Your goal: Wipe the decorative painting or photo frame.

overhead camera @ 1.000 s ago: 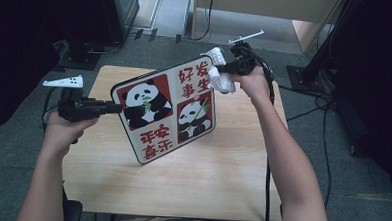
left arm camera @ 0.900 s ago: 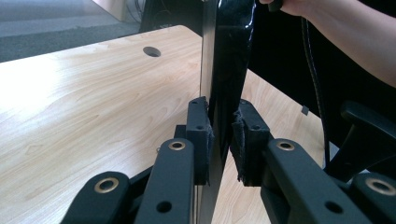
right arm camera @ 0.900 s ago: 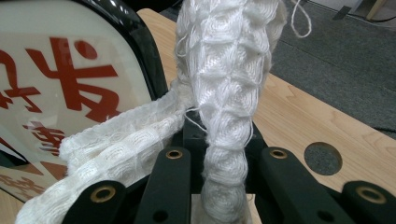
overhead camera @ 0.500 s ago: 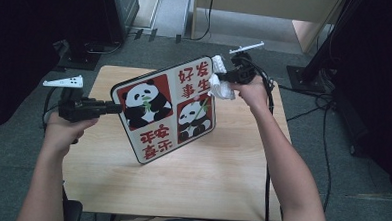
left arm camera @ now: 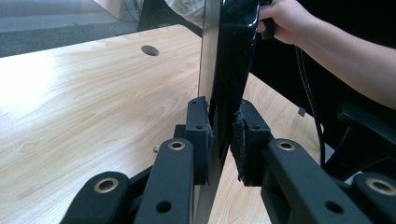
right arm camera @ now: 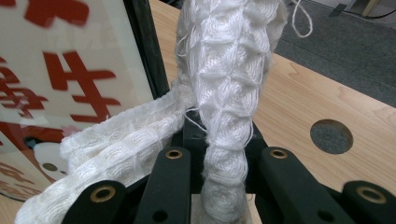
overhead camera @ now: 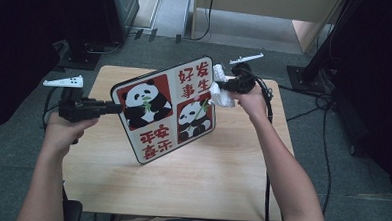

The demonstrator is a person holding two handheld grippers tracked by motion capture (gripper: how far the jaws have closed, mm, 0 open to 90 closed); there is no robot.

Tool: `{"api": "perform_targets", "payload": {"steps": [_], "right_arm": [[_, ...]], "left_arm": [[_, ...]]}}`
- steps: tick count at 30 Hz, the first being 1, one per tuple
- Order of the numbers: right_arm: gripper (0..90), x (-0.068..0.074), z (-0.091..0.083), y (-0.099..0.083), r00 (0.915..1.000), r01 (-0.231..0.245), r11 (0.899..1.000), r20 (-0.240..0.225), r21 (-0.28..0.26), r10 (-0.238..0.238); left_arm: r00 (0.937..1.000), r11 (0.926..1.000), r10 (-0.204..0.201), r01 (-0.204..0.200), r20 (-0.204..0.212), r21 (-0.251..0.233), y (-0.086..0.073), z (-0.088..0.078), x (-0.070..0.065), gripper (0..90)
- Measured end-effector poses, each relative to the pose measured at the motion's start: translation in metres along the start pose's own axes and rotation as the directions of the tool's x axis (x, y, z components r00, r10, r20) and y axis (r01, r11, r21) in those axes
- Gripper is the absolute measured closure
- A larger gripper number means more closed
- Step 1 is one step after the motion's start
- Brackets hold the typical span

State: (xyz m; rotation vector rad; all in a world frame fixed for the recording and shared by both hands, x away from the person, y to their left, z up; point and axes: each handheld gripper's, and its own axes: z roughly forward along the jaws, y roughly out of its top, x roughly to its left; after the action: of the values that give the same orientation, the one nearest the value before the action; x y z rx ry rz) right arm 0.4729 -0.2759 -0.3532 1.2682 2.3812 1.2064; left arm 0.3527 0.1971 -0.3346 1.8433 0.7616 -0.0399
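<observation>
Left gripper (overhead camera: 115,107) pinches the square panda picture board (overhead camera: 165,109) upright (steady) so right gripper (overhead camera: 221,86), pinching the white knitted cloth (overhead camera: 220,94), can wipe it.

- I see a light wood table (overhead camera: 190,190) on grey carpet (overhead camera: 351,187).
- Round cable hole (right arm camera: 331,136) cut in its top.
- Panda board (overhead camera: 166,109) stands tilted, lower corner seemingly resting on the wood.
</observation>
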Motion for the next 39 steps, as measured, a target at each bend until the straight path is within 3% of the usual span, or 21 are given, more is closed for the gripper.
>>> {"api": "perform_targets", "payload": {"steps": [21, 28, 39], "right_arm": [[79.4, -0.005, 0.014, -0.043, 0.999, -0.044, 0.999, 0.0, 0.027, 0.044], [79.4, -0.003, 0.016, -0.053, 0.9992, -0.038, 0.998, 0.012, 0.041, 0.037], [79.3, -0.01, 0.023, -0.073, 0.9972, -0.072, 0.996, -0.013, 0.05, 0.073]], "left_arm": [[1.0, 1.0, -0.005, 0.005, -0.002, 0.0, 0.0, 0.001, 0.0, 78.1], [1.0, 1.0, -0.003, 0.003, -0.003, 0.0, 0.0, 0.001, 0.0, 78.1], [1.0, 1.0, -0.003, 0.003, 0.0, 0.001, -0.001, 0.001, 0.001, 78.0]]}}
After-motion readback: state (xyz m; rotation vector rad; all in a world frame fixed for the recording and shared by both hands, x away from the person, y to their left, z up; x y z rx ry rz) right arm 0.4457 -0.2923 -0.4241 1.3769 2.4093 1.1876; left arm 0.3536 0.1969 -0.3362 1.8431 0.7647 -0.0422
